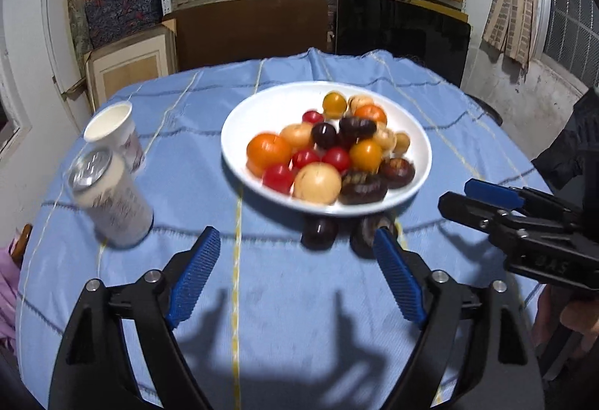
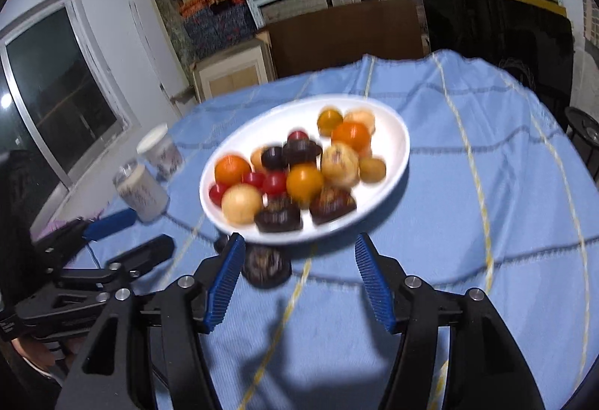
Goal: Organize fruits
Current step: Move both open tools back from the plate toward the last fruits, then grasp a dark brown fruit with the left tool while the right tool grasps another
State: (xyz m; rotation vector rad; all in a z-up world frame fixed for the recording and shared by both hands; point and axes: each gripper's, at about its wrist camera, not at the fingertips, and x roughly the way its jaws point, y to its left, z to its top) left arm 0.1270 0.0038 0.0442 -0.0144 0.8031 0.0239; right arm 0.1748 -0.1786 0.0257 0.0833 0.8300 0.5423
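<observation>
We see a white plate (image 1: 419,181) heaped with orange, red, tan and dark fruits on the blue tablecloth (image 1: 284,282). Two dark fruits (image 1: 319,232) lie on the cloth just beside the plate's near rim. Our left tongs (image 1: 295,241) hang wide apart above the cloth, holding nothing. Our right tongs (image 2: 297,249) are likewise spread and empty, one dark fruit (image 2: 266,266) just beside their left finger. A can (image 1: 112,200) and a paper cup (image 1: 112,127) stand left of the plate.
</observation>
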